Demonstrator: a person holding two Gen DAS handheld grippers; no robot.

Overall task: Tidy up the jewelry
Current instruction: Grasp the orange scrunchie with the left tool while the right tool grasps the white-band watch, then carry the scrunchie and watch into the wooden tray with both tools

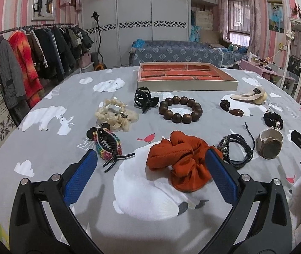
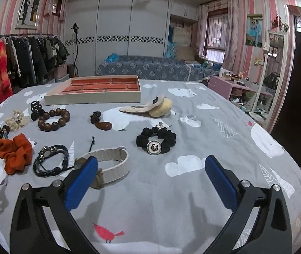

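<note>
Two pairs of tongs stand wide apart, neither holding anything. The left tongs (image 1: 150, 165) hover over the bed (image 1: 50, 148), their blue pads (image 1: 80, 177) flanking the orange scrunchie (image 1: 180, 160); the right-hand pad overlaps the scrunchie's edge in the left wrist view, and whether it touches the cloth cannot be told. The right tongs (image 2: 151, 173) are spread over bare sheet, with the left pad (image 2: 80, 182) covering the face of the white-strapped watch (image 2: 112, 165), so contact there is also unclear.

Near the left tongs lie a rainbow claw clip (image 1: 108, 148), partly behind the left pad, and a braided black bracelet (image 1: 235, 150). Farther out are the cream scrunchie (image 1: 116, 114), a black claw clip (image 1: 145, 100), the wooden bead bracelet (image 1: 180, 110) and a dark cord with a brown pendant (image 1: 232, 108), whose knotted end is hard to make out. A black scrunchie with a flower charm (image 2: 156, 140) sits just ahead of the right tongs, and a cream hair clip with a fluffy ball (image 2: 150, 106) lies beyond it.

The jewelry tray (image 2: 93, 98), cream-walled with orange-lined compartments, rests at the far side of the bed; its near wall hides the closest compartments. At the right edge of the left wrist view, part of the other tool is cut off.
</note>
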